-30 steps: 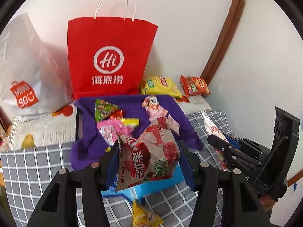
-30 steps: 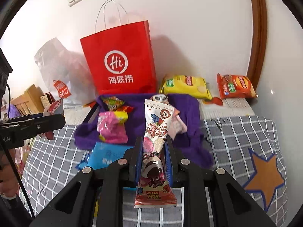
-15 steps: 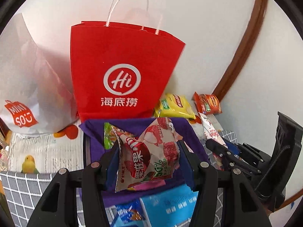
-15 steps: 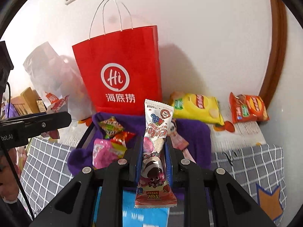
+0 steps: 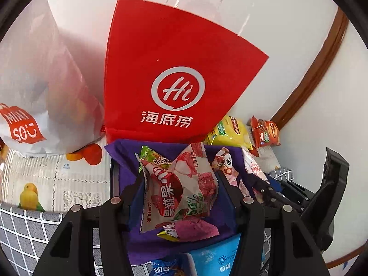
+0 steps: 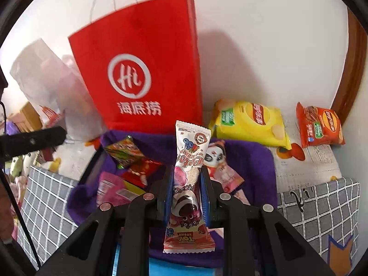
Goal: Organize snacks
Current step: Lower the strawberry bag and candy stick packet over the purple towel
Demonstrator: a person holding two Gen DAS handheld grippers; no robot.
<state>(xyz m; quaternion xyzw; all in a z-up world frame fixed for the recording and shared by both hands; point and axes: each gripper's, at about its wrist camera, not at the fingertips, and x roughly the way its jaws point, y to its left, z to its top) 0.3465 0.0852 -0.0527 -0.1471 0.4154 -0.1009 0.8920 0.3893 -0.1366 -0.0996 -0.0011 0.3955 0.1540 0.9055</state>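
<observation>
My left gripper (image 5: 178,184) is shut on a red and white lychee snack packet (image 5: 179,191) and holds it above the purple-lined tray (image 5: 119,147). My right gripper (image 6: 186,181) is shut on a slim pink Toy Story wafer packet (image 6: 187,174), upright over the same purple tray (image 6: 260,161). In the tray lie a green candy bag (image 6: 123,151), a pink packet (image 6: 110,188) and a panda-face packet (image 6: 218,161). The right gripper shows at the right edge of the left wrist view (image 5: 264,184).
A red Hi paper bag (image 5: 174,87) stands behind the tray against the wall, a white Miniso bag (image 5: 34,105) to its left. A yellow chip bag (image 6: 248,122) and an orange chip bag (image 6: 319,124) lie at the back right. Blue packets (image 5: 214,257) lie in front.
Both grippers have moved forward toward the tray and red bag with their packets still held; the bag and tray now look larger and closer.
</observation>
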